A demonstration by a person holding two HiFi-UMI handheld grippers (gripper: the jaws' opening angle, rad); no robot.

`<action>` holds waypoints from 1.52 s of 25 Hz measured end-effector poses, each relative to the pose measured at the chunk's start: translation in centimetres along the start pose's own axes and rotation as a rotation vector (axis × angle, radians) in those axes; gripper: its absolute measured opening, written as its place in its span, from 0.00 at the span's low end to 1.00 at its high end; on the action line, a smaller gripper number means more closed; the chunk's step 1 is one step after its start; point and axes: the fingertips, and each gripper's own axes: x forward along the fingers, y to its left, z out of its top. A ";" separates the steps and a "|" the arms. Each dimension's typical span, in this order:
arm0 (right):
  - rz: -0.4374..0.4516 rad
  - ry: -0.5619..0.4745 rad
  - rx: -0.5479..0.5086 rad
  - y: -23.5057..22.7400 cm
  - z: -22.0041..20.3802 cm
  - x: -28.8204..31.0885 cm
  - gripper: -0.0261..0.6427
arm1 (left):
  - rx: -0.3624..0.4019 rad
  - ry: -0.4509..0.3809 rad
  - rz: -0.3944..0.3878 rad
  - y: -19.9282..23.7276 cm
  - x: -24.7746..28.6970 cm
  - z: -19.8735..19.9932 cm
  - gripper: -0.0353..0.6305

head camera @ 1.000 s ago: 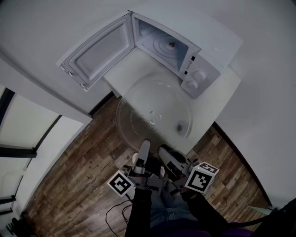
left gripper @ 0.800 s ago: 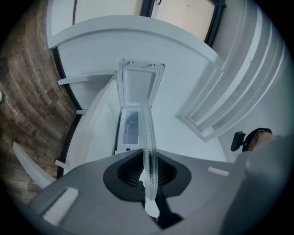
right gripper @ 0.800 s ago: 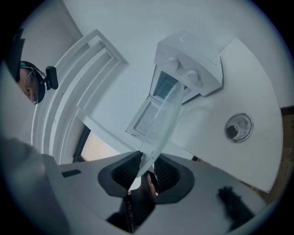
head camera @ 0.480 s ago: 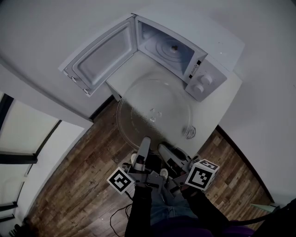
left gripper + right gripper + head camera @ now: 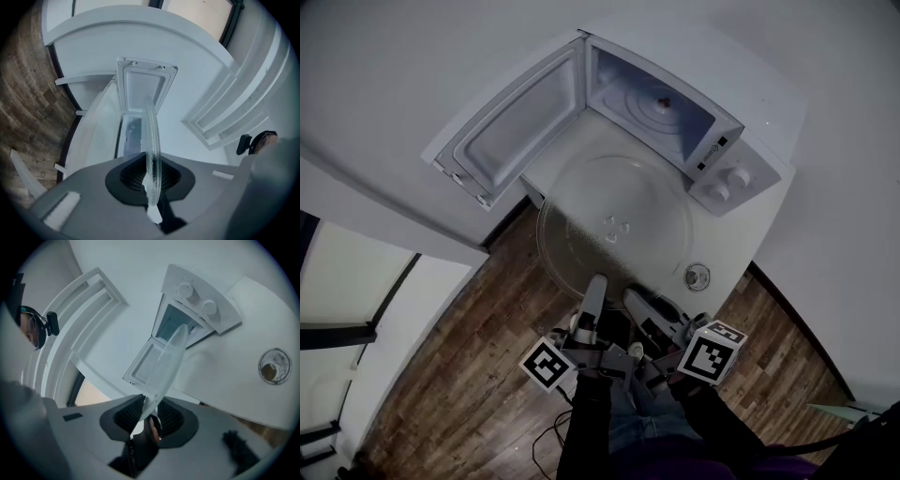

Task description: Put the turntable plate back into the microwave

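Turntable plate [image 5: 614, 225]: clear glass, round, flat.
Microwave [image 5: 727, 176]: white, boxy.
Left gripper [image 5: 594, 289]: near-level, jaws pinching plate rim.
Right gripper [image 5: 636, 302]: alongside, jaws clamping rim.

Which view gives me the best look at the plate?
Head view: the whole plate shows face-on, in front of the open microwave. Both gripper views show only its rim edge-on, clamped in the left tool and right tool.

Your head view is dim and grey, with soft light and faint shadows. Both gripper views bulge, darken at the rims, and blur up close.
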 end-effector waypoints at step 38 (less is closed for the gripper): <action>-0.155 -0.130 -0.013 -1.8 2.6 10.4 0.21 | -0.077 0.196 0.023 2.8 7.2 8.5 0.10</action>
